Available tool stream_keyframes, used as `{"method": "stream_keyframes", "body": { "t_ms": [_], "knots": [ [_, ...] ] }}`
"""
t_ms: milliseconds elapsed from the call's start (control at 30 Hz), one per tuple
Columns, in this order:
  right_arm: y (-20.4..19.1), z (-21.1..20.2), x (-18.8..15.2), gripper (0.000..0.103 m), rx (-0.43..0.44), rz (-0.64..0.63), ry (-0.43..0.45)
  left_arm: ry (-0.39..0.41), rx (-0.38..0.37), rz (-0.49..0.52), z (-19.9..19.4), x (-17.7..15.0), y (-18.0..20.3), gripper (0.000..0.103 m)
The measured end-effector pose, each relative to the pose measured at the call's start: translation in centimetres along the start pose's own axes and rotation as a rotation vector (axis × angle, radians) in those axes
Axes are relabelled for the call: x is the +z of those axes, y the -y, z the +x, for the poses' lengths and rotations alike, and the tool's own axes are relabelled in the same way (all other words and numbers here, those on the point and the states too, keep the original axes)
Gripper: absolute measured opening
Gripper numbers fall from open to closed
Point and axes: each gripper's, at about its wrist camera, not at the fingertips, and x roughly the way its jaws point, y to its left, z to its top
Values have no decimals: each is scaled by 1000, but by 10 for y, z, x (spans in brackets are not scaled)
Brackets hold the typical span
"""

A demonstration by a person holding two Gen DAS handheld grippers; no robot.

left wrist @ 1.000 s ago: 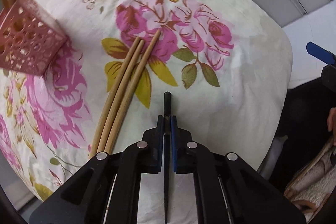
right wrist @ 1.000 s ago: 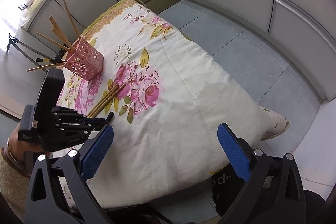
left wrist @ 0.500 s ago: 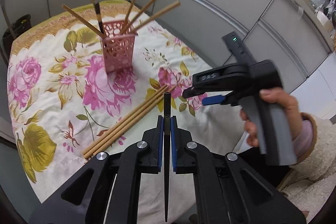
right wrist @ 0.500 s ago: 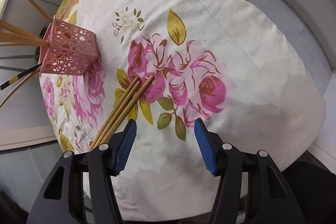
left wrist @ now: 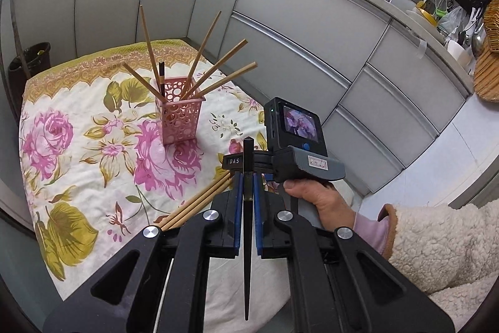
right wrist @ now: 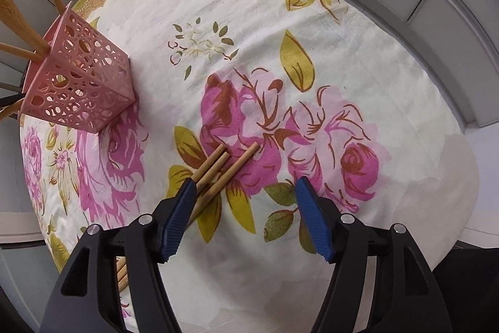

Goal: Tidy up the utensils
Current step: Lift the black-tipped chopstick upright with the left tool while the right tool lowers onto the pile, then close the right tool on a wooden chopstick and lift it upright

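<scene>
Three bamboo chopsticks [right wrist: 218,173] lie side by side on the floral cloth [right wrist: 312,21], tips pointing toward 1 o'clock in the right wrist view. The right gripper [right wrist: 243,186] points down over them, its jaws standing apart after just opening a little; its left pad sits at the sticks' edge at 9 o'clock, the right pad clear of them at 3 o'clock, neither pressing. The left gripper [left wrist: 246,195] is clamped narrowly on a single dark chopstick [left wrist: 248,152], which runs along its fingers toward 12 o'clock. The pink perforated holder [left wrist: 179,117] stands upright on the cloth at 11 o'clock from that gripper, with several chopsticks fanned out of it. A hand [left wrist: 321,195] grips the right tool's handle at 3 o'clock
</scene>
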Motion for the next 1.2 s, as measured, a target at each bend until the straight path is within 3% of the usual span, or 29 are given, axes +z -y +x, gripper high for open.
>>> {"method": "stream_keyframes", "body": {
  "t_ms": [100,200,300,400,500,600,800,1000,1100,1200],
  "knots": [
    [-6,1,-8,68,-39,-73,23,5,4,5,-1,0,1,6],
    [4,-3,-14,67,-24,-117,14,21,9,8,-7,0,1,6],
    [22,-8,-17,37,-90,-196,-25,40,8,2,-14,0,0,6],
    [49,-12,-11,37,-61,-150,-88,54,2,3,-18,1,1,6],
    [65,-16,-1,41,77,-5,-138,70,-7,5,-21,3,4,6],
    [56,-21,6,53,145,80,-132,75,-10,3,-21,4,5,6],
    [9,-7,-3,54,16,39,-94,79,-11,-5,-22,3,2,6],
    [-29,2,-18,66,-104,-34,16,91,-13,-14,-26,2,-2,6],
    [-36,1,-33,65,-114,-124,59,99,-17,-11,-30,3,-1,6],
    [-21,-2,-36,65,-108,-155,7,109,-19,-9,-34,3,0,6]
  ]
}}
